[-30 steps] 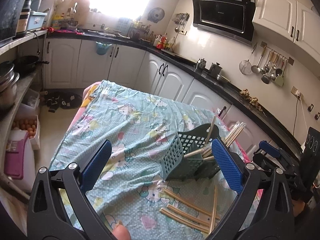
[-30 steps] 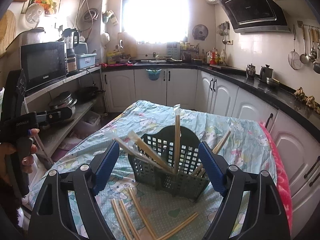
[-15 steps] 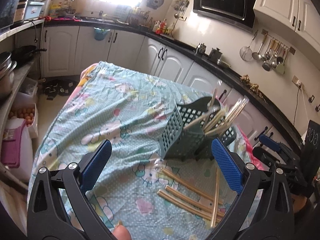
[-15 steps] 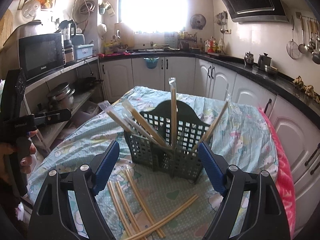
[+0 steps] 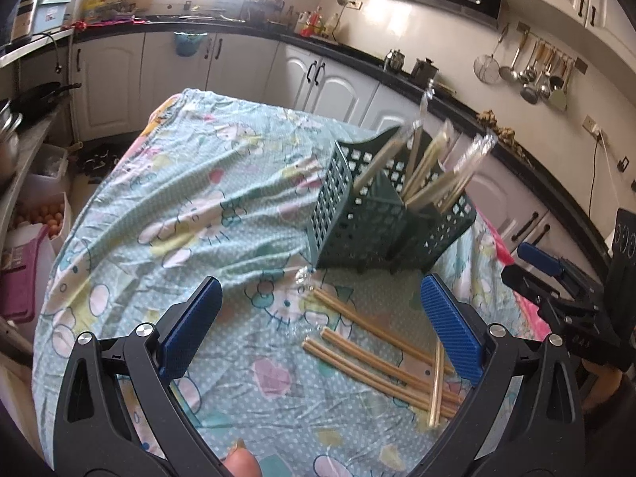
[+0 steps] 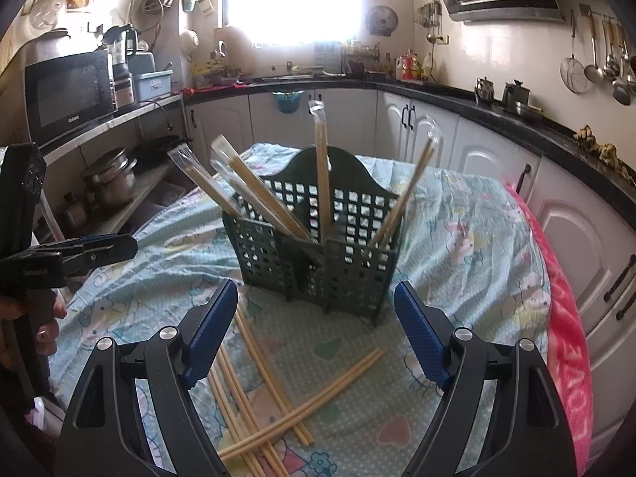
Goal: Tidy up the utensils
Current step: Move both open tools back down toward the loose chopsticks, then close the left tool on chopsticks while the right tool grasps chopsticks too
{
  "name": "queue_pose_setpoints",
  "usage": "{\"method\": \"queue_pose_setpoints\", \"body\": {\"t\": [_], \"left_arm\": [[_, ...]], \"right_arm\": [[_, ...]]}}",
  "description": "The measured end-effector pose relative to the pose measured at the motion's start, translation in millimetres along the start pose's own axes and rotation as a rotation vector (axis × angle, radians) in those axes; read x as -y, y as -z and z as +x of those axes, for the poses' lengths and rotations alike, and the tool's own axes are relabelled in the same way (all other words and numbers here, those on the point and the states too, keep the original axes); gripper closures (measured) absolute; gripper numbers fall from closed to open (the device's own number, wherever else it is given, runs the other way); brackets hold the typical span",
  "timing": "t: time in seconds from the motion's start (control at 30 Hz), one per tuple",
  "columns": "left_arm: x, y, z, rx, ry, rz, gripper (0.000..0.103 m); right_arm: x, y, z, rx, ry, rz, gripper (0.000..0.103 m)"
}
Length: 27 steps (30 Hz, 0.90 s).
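A dark green perforated utensil basket point(image 5: 381, 214) point(image 6: 322, 254) stands on the table and holds several wrapped chopstick pairs point(image 6: 322, 167) point(image 5: 433, 163) leaning outward. Several loose wrapped chopsticks point(image 5: 381, 353) point(image 6: 262, 389) lie on the cloth in front of it. My left gripper point(image 5: 318, 330) is open and empty, above the loose chopsticks. My right gripper point(image 6: 316, 334) is open and empty, just short of the basket. Each gripper shows in the other's view, the right one point(image 5: 556, 274) and the left one point(image 6: 91, 254).
The table is covered by a teal cartoon-print cloth point(image 5: 190, 206) with a pink towel point(image 6: 564, 318) along the right edge. White cabinets and a black counter point(image 5: 357, 51) ring the room. Shelves with pots point(image 6: 111, 187) and a microwave point(image 6: 67, 95) stand on the left.
Both grippers have tilted down and moved closer to the table. The basket and loose chopsticks now sit higher and larger in both views. Both stay open.
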<state>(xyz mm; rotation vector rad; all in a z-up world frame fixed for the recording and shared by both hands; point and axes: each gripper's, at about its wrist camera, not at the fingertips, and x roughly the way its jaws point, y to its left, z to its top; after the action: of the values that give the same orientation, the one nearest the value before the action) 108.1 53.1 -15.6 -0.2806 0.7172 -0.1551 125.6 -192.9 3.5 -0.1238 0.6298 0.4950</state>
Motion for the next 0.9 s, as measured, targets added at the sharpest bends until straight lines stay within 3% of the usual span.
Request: {"method": "queue_pose_setpoints", "body": {"t": [0.63,0.7,0.87,0.9], "left_arm": [[3,43,34,-0.157,-0.011,0.014,0.011],[0,46,39,-0.170,-0.002,0.000,0.019],[-11,50,53,-0.219,0.039,-0.066,0.057],[-13,50,55,-0.228,0.044,-0.080,0.060]], "right_arm": [[20,32,30,-0.098,0.043,0.025,0.025],[22,36,35,-0.114,0.047,0.026,0.025],[28,42,46,-0.147,0.053,0.036,0.025],[29,43,49,-0.155,0.052,0.040,0.025]]}}
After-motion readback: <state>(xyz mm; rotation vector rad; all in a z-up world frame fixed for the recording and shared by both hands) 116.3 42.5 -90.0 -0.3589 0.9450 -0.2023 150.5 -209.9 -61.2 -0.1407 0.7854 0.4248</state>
